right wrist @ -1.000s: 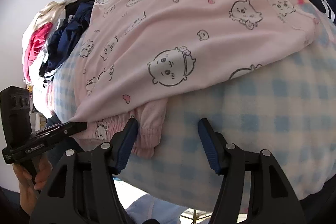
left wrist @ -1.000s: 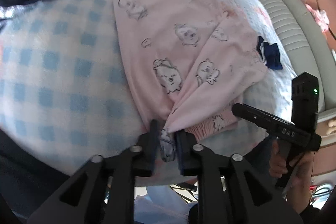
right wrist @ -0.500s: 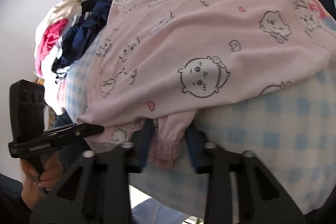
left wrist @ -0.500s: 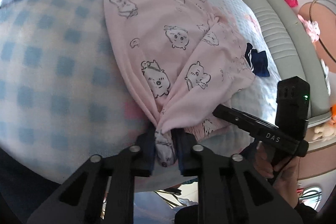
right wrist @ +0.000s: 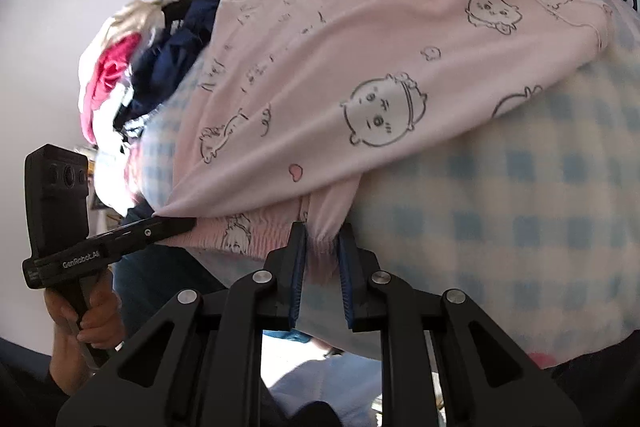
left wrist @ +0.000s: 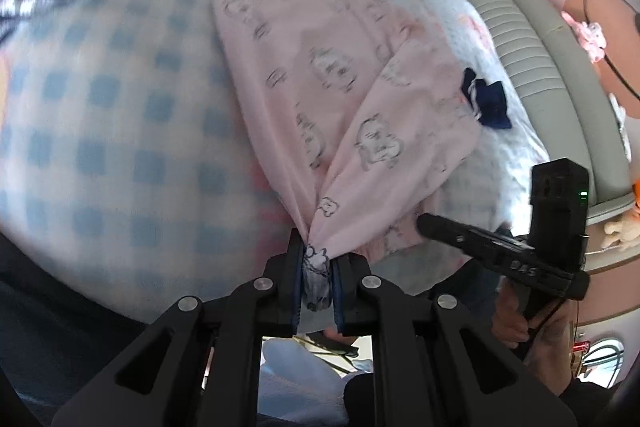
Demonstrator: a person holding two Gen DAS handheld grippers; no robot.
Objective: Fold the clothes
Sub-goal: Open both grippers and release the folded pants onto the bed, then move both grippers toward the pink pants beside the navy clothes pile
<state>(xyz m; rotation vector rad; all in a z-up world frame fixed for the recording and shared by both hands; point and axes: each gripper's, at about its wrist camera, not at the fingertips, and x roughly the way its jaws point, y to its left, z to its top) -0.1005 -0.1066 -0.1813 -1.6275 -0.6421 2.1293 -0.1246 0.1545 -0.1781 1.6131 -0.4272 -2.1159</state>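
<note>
The left gripper (left wrist: 316, 281) is clenched on a bunched corner of the pink pajama garment (left wrist: 320, 75), the cloth squeezed into a narrow wad between its blue-padded fingers (left wrist: 297, 279). From that pinch the fabric fans up and away, taut in folds, over the bed's blue-and-white checked blanket (left wrist: 100, 131). The left-wrist view is motion-blurred, so the printed cartoon animals read only as smudges there.

The right gripper (right wrist: 322, 277) has its fingers (right wrist: 298, 275) closed to a narrow gap around the garment's gathered elastic hem (right wrist: 248, 227); a fold of pink cloth sits pinched between the pads. In this view the garment (right wrist: 360, 67) lies spread across the checked blanket (right wrist: 520, 207), its print sharp. Both grippers hold the same near edge, close beside each other: the left one shows at the left of the right-wrist view (right wrist: 168, 227), gripping the hem corner.

A heap of other clothes (right wrist: 140, 67), navy, pink and white, sits past the garment's far end. A small navy item (left wrist: 486, 103) lies on the bed beside the garment.
</note>
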